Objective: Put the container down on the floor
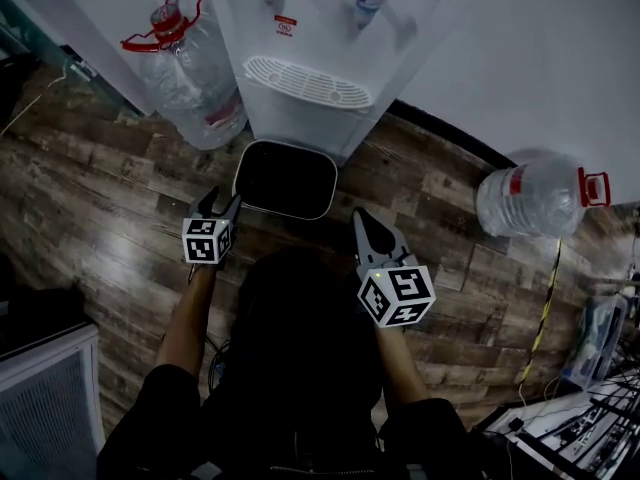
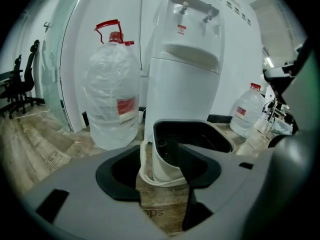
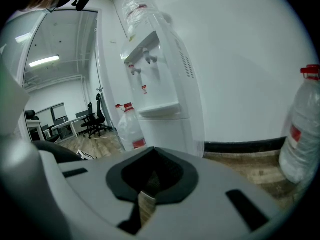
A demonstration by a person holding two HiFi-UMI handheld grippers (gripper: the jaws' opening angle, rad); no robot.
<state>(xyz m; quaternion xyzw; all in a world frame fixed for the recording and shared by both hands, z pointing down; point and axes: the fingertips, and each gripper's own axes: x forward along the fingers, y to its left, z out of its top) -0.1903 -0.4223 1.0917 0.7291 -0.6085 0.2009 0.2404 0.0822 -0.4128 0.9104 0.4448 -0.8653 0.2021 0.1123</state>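
Observation:
The container point(image 1: 287, 179) is a black rectangular bin with a pale rim. It stands upright on the wooden floor, right in front of the water dispenser point(image 1: 310, 78). My left gripper point(image 1: 221, 202) is at its left near corner with the jaws wide open. In the left gripper view that corner of the container point(image 2: 165, 164) sits between the open jaws of the left gripper point(image 2: 162, 171), and the pads do not press on it. My right gripper point(image 1: 362, 223) hovers just right of the bin, apart from it, with its fingers together and nothing in them.
A large clear water bottle point(image 1: 190, 78) with a red handle stands left of the dispenser. A second bottle point(image 1: 535, 196) stands by the wall at the right. A white cabinet point(image 1: 45, 388) is at the near left, and cables and gear point(image 1: 590, 408) lie at the near right.

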